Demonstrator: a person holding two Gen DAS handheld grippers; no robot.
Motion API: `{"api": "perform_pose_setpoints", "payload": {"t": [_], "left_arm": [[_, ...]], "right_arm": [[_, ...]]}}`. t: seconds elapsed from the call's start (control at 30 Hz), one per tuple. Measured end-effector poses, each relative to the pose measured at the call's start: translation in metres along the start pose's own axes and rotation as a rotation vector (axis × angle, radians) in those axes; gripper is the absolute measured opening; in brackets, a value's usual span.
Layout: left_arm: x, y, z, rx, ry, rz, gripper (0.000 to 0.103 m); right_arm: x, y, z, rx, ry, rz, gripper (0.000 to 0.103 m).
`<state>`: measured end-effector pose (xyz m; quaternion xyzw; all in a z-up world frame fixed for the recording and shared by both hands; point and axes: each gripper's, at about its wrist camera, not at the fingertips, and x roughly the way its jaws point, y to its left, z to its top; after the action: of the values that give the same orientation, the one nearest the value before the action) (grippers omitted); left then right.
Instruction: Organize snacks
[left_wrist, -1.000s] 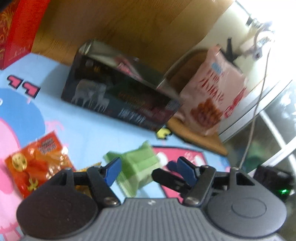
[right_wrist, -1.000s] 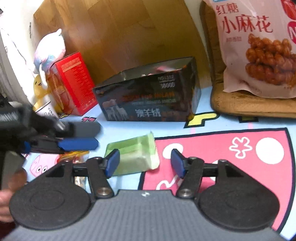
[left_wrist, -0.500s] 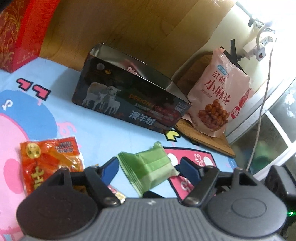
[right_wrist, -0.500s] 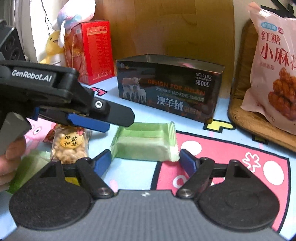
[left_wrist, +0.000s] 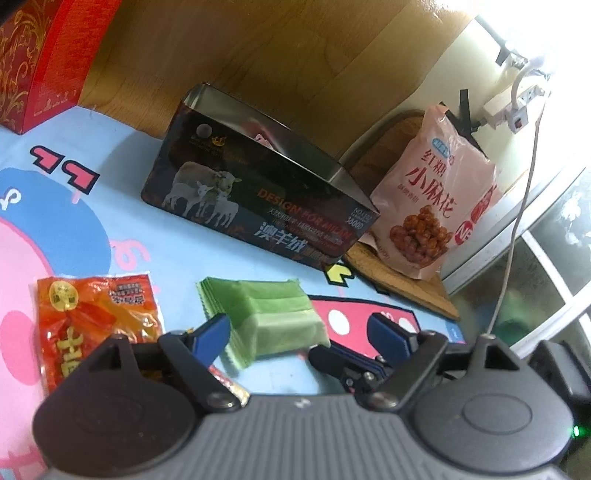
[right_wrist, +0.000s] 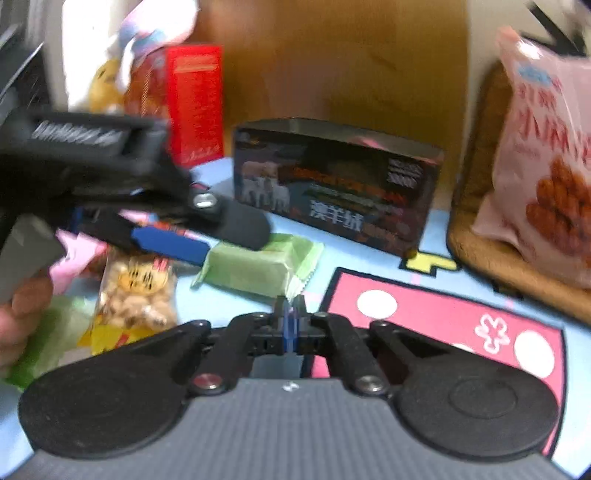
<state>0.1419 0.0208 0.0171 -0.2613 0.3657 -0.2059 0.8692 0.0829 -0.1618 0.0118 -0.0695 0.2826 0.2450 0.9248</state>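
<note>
Left gripper (left_wrist: 299, 334): black frame with blue-padded fingers (left_wrist: 212, 332), jaws opening and standing wide; the green packet lies between them, the left pad close to its crimped edge, no pad pressing on it.
Right gripper (right_wrist: 290, 317): jaws brought together, blue pads meeting; just short of the green packet's near corner, nothing seen clamped between them.
Green packet (left_wrist: 266, 317): flat rectangular pale-green foil wrapper with zigzag-cut ends; lying on the mat in front of the dark box, tilted across the left gripper's view.
Dark box (left_wrist: 258, 199): open-topped rectangular black carton printed with white sheep and the words DESIGN FOR MILAN; standing on the mat by the wooden panel, something pink inside, too hidden to name.
Orange packet (left_wrist: 98, 321): glossy red-orange snack sachet, flat on the mat, left of the green packet.
Peanut packet (right_wrist: 136, 291): clear sachet of pale nuts with a yellow label, under the left gripper in the right wrist view.
Pink bag (left_wrist: 436, 206): large upright pouch showing brown twists, resting on a tan cushion (left_wrist: 406, 284) right of the box.
Mat (left_wrist: 155, 251): light-blue cartoon play mat with pink figures.
Red carton (right_wrist: 195, 103): tall, at the rear left.
</note>
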Motion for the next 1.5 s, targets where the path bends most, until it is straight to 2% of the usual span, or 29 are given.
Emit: {"api": "perform_pose_setpoints", "payload": {"t": [0.1,0.27,0.5,0.63,1.0,1.3,1.47,1.5], "left_arm": [[0.001,0.0,0.001,0.002,0.002,-0.002,0.084],[0.002,-0.002,0.0,0.019,0.003,0.016,0.084],[0.0,0.001,0.001,0.009,-0.017,0.023,0.084],[0.0,0.0,0.001,0.015,-0.019,0.027,0.084],[-0.001,0.001,0.001,0.015,-0.022,0.025,0.084],[-0.005,0.008,0.003,-0.027,-0.032,-0.024,0.085],[-0.005,0.013,0.007,-0.05,-0.039,-0.02,0.085],[-0.005,0.014,0.007,-0.051,-0.04,-0.018,0.085]], "right_arm": [[0.001,-0.012,0.001,0.075,0.004,0.027,0.005],[0.0,-0.015,0.001,0.101,0.0,0.035,0.005],[-0.005,-0.044,-0.001,0.292,-0.023,0.06,0.005],[-0.007,-0.04,-0.001,0.286,-0.029,0.072,0.005],[-0.016,-0.043,0.001,0.298,-0.103,0.196,0.005],[-0.02,-0.047,0.001,0.339,-0.14,0.244,0.005],[-0.02,-0.043,0.002,0.313,-0.138,0.226,0.014],[-0.02,-0.045,0.001,0.323,-0.139,0.22,0.022]]}}
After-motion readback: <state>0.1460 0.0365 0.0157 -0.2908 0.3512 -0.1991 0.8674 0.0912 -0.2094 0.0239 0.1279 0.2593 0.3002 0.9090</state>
